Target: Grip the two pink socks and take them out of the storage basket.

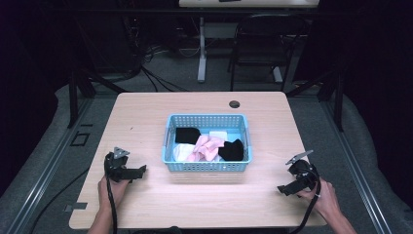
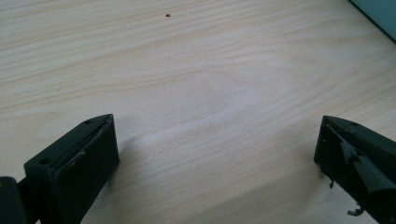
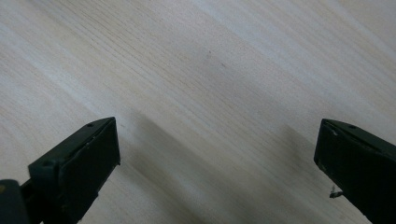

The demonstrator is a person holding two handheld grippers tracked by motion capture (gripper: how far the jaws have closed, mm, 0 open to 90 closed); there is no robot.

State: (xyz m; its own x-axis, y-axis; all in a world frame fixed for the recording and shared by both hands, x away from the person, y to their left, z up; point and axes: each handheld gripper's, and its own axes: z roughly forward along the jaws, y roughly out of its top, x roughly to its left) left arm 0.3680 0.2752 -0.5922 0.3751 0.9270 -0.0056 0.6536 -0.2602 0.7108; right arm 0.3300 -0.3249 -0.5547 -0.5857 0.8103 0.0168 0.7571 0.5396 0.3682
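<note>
Black jaws of the left gripper (image 1: 141, 170) stand wide apart with nothing between them, low over the pale wood at the lower left of the high view; the right gripper (image 1: 282, 190), at the lower right, is spread the same way and holds nothing. In both gripper views I see bare table (image 2: 196, 93) between the jaws.

Outward from them, in the middle of the frame, sits the blue plastic basket (image 1: 207, 166). Its long axis runs left to right across the table, with the open side up. Inside lie black socks (image 1: 187, 134), a pink sock (image 1: 207, 148) and something white (image 1: 181, 152), heaped together and touching.

I think the risk is in the tangle: a jaw closing on one sock may pinch a second one and drag it out too. The basket is light, so a jaw catching its mesh wall could slide or tip it.
</note>
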